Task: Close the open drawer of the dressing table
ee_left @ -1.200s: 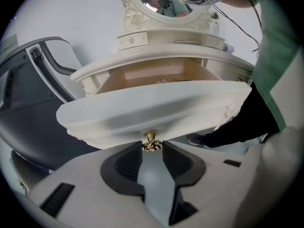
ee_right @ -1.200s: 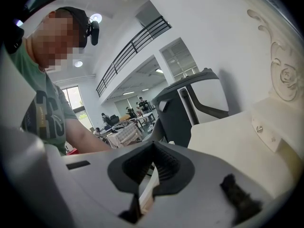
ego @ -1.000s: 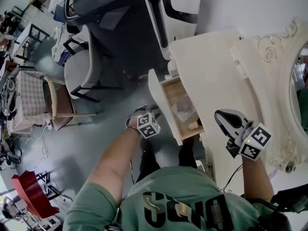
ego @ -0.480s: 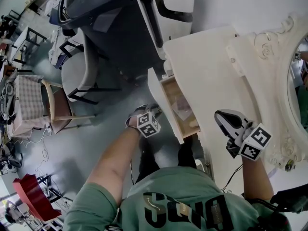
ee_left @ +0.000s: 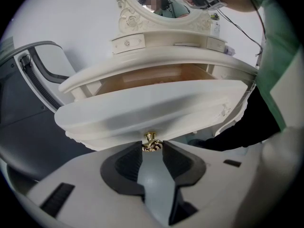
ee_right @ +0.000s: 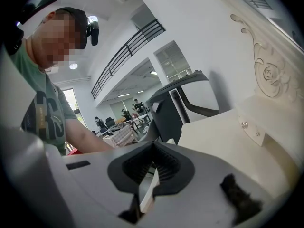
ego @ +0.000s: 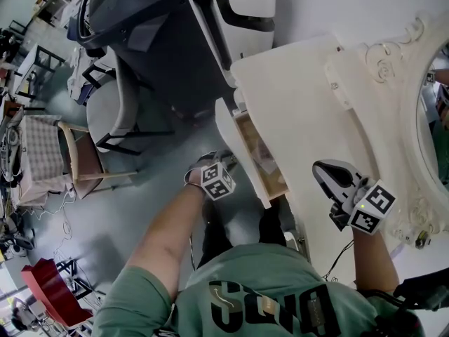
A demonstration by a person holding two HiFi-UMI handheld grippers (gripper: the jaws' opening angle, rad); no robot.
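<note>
Pinching the brass knob, the left claw is facing the drawer, which is standing partly open under the surface. A crooked push is likely risking jamming or slipping off. The right claw is hovering pressed together, empty.

A cream dressing table stands on the grey floor. A carved mirror frame rises from the back of its tabletop, with a small drawer unit at the frame's foot. The main drawer, fitted with a brass knob, juts partly out. A wooden chair and a grey chair stand well apart from the table.
</note>
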